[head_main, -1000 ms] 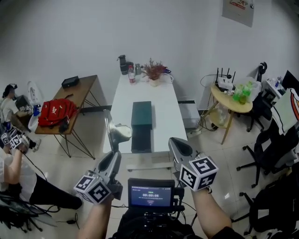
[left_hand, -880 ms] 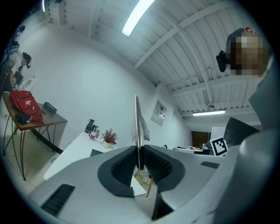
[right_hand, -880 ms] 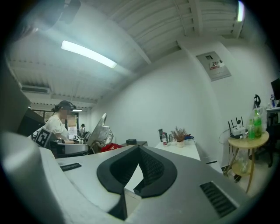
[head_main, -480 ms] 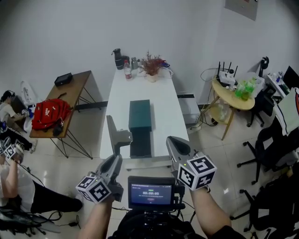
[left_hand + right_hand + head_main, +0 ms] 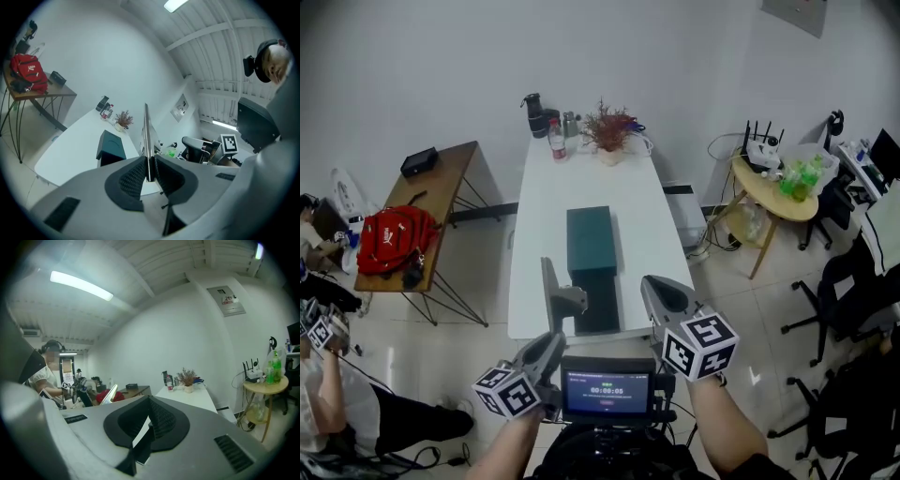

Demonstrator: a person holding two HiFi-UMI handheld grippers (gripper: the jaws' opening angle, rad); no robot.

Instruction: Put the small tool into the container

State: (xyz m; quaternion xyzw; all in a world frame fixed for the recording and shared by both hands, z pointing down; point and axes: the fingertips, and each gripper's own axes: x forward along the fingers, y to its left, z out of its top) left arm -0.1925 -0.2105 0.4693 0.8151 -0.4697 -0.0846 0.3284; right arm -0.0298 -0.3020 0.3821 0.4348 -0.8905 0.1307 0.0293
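Note:
A small flat metal tool (image 5: 557, 302) stands upright in my left gripper (image 5: 549, 341), whose jaws are shut on its lower end. In the left gripper view the tool (image 5: 147, 140) shows edge-on between the pads of the left gripper (image 5: 149, 174). A dark green box-shaped container (image 5: 592, 246) stands on the white table (image 5: 539, 234), just beyond and right of the tool; it also shows as the green container (image 5: 110, 146). My right gripper (image 5: 662, 294) hovers at the table's near edge, right of the container, shut with nothing in it, as the right gripper (image 5: 149, 417) confirms.
Bottles and a potted plant (image 5: 606, 129) crowd the table's far end. A wooden side table with a red bag (image 5: 391, 239) stands left, a round table (image 5: 773, 187) and office chairs (image 5: 848, 309) right. A person (image 5: 321, 394) sits at the far left. A small screen (image 5: 606, 392) is below.
The left gripper has carried the tool to the right and nearer the container, and the tool now shows more edge-on. The right gripper has barely moved.

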